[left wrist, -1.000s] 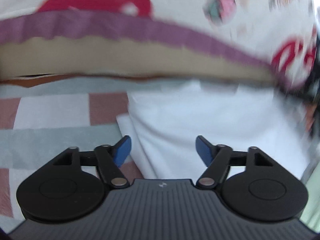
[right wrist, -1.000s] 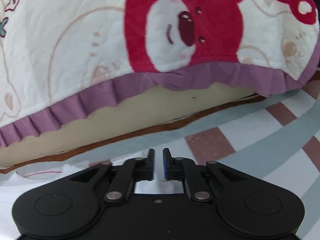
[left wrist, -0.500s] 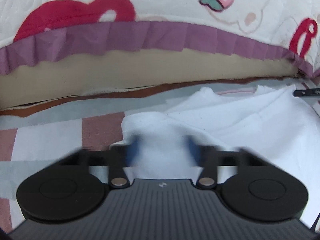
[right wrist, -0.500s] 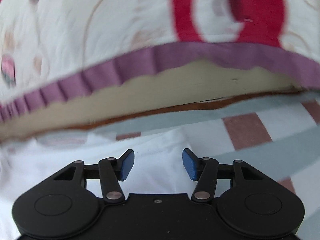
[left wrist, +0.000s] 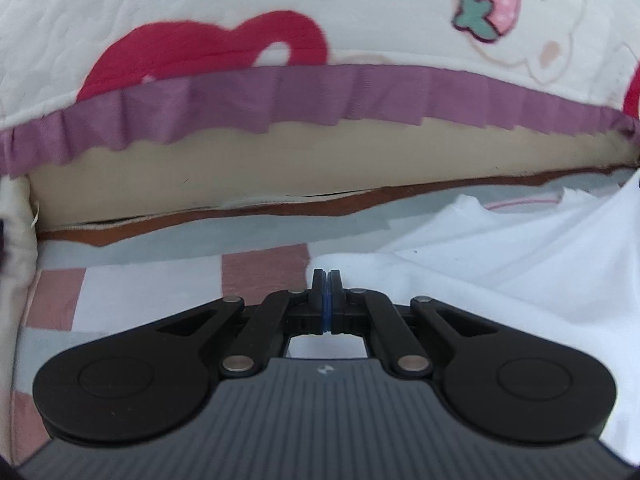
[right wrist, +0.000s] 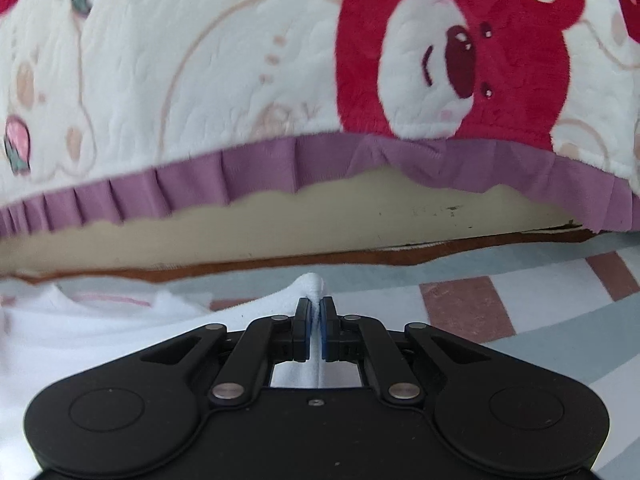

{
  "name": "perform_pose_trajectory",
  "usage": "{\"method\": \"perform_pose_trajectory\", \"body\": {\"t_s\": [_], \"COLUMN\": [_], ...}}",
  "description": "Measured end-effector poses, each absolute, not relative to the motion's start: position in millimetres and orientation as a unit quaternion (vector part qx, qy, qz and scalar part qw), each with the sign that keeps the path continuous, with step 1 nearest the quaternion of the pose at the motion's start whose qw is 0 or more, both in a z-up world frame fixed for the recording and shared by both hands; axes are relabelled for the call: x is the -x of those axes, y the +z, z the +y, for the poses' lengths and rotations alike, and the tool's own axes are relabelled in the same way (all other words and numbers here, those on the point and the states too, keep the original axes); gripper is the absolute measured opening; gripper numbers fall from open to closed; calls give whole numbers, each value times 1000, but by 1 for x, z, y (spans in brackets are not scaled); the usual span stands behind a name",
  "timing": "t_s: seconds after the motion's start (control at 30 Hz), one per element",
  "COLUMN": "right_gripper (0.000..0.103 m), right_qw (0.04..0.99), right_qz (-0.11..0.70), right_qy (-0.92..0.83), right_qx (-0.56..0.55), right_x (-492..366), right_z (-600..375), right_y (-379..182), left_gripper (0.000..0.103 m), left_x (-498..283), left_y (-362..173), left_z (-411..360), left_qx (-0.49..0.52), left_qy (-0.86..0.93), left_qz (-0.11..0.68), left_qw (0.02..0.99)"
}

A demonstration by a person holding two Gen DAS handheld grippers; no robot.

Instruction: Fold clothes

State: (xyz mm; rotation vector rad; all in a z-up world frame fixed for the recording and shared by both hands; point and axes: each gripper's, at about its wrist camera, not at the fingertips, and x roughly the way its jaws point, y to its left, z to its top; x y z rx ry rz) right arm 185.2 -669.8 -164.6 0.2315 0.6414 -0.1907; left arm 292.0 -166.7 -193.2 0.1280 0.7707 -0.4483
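- On the checked cloth (left wrist: 152,288), near its far edge by the quilt (right wrist: 200,80), lies the white shirt (left wrist: 500,264).
- My right gripper (right wrist: 316,320) pinches a shirt edge.
- My left gripper (left wrist: 325,296) is closed; whether on cloth, I cannot tell.
- I should lift both evenly, keeping the edge taut.

The garment (left wrist: 500,264) is lying on the checked sheet (left wrist: 152,288), spreading right of the left gripper (left wrist: 325,280) and left of the right gripper (right wrist: 315,312); the quilt (right wrist: 200,80) is hanging behind.

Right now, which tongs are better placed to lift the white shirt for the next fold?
Right tongs: a peak of the white shirt is pinched between them. The left tongs are shut at the shirt's edge, with no cloth visible between them.
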Motion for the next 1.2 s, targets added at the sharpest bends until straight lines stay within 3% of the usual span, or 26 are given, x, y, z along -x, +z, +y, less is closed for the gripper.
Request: {"method": "perform_pose_trajectory", "body": {"t_s": [0.27, 0.3, 0.4, 0.5, 0.57, 0.6, 0.63, 0.83, 1.1, 1.13, 1.17, 1.2], "right_gripper": [4, 4, 4, 4, 4, 5, 5, 4, 4, 6, 14, 20], "right_qw": [930, 930, 927, 928, 931, 932, 933, 948, 938, 936, 937, 938], "right_qz": [324, 324, 328, 324, 316, 314, 312, 266, 290, 295, 293, 291], "right_qy": [-141, -143, -151, -149, -142, -138, -134, -124, -155, -162, -168, -173], "right_qx": [-99, -100, -102, -108, -117, -119, -121, -120, -110, -100, -90, -81], "right_x": [-194, -193, -193, -190, -186, -184, -183, -161, -172, -175, -173, -170], "right_z": [-674, -673, -672, -672, -672, -672, -672, -668, -672, -668, -663, -658], "right_y": [-169, -168, -170, -170, -169, -168, -167, -149, -159, -160, -158, -157], "left_gripper": [6, 13, 56, 57, 52, 13, 5, 5, 9, 15, 22, 36], "left_x": [-299, -299, -299, -302, -305, -307, -307, -276, -295, -296, -295, -288], "left_y": [-204, -206, -210, -216, -219, -220, -218, -172, -192, -195, -197, -194], "left_z": [-146, -147, -153, -156, -157, -158, -159, -169, -150, -147, -142, -134], "left_qx": [41, 36, 16, 15, 19, 20, 16, -63, -29, -25, -14, 14], "left_qy": [-239, -239, -234, -235, -245, -252, -257, -257, -153, -135, -125, -133], "left_qz": [393, 395, 396, 400, 410, 415, 415, 318, 340, 345, 350, 357], "left_qw": [887, 886, 887, 886, 879, 874, 873, 911, 928, 929, 928, 925]}}
